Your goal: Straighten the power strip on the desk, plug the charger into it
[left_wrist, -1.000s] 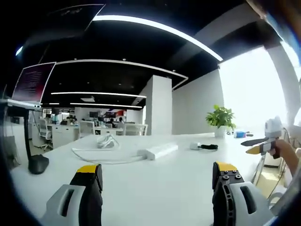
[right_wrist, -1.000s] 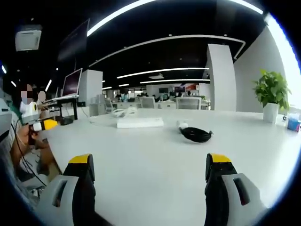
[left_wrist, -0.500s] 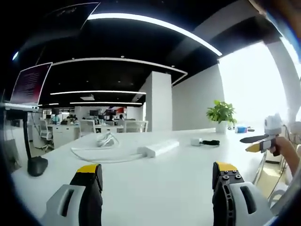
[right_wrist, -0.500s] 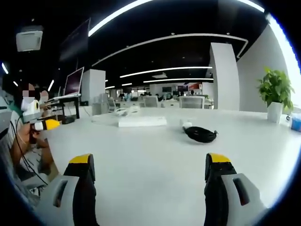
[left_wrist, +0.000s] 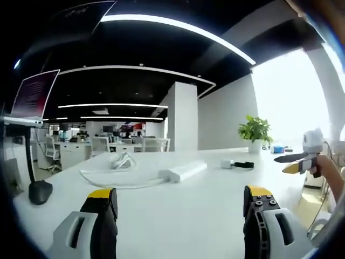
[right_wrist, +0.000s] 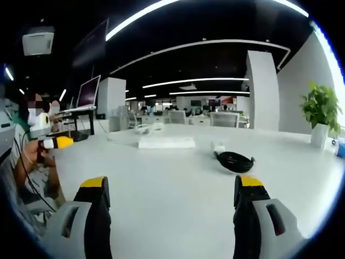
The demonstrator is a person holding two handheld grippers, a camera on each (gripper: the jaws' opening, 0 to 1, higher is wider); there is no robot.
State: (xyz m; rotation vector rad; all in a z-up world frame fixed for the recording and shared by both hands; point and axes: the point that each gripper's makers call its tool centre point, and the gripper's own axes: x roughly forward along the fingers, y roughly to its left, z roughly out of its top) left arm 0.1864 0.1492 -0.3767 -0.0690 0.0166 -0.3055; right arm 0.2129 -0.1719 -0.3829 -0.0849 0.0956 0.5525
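White power strip [left_wrist: 182,171] lying flat on the white desk [left_wrist: 178,216], well ahead of the left gripper [left_wrist: 180,200] and roughly between its jaw lines; white cable [left_wrist: 116,181] looping off leftward. In the right gripper view, same power strip [right_wrist: 166,142] ahead and left of centre of the right gripper [right_wrist: 171,193]. Charger [right_wrist: 232,160], white block with coiled black cord, ahead of the right jaw, apart from the strip. Both grippers spread wide, holding nothing. Broad bare desk between jaws and strip; near desk edge left of the right gripper. Monitor stand [left_wrist: 33,183] far left. Potted plant [right_wrist: 320,116] far right. No legible writing.
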